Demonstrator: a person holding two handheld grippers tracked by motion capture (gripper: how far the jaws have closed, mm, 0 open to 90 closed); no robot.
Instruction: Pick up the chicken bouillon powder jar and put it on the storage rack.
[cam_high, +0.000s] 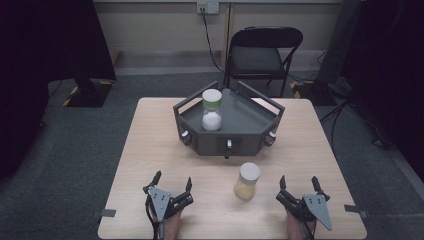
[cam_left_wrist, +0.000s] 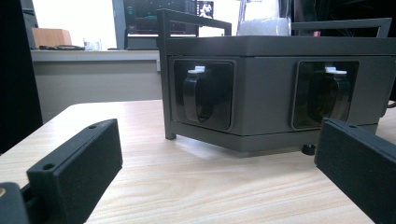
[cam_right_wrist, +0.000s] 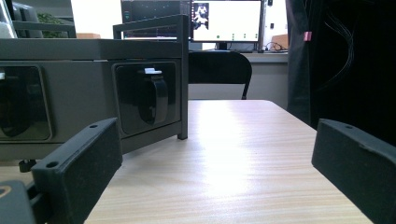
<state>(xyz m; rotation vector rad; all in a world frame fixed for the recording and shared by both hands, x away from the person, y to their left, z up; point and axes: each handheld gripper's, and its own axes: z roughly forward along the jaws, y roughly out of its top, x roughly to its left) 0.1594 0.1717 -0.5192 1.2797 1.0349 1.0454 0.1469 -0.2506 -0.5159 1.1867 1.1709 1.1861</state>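
A dark grey six-sided tray (cam_high: 247, 122) on short legs stands at the table's middle back, with small knobs (cam_high: 228, 146) set in its front walls. On it stands an upright jar with white contents (cam_high: 211, 110) and a green band. A second jar with yellowish contents (cam_high: 247, 181) stands upright on the table in front of the tray. My left gripper (cam_high: 173, 178) rests open near the front edge, left of that jar. My right gripper (cam_high: 298, 180) rests open to the jar's right. The left gripper view faces the tray wall (cam_left_wrist: 275, 46) and two knobs (cam_left_wrist: 198, 95); the right gripper view shows the tray's corner (cam_right_wrist: 70, 49).
The wooden table (cam_high: 150, 150) stands on grey carpet. A black folding chair (cam_high: 262, 55) is behind it, and dark curtains hang at both sides. Cables trail on the floor at the right. A lit monitor (cam_right_wrist: 226, 21) sits on a far desk.
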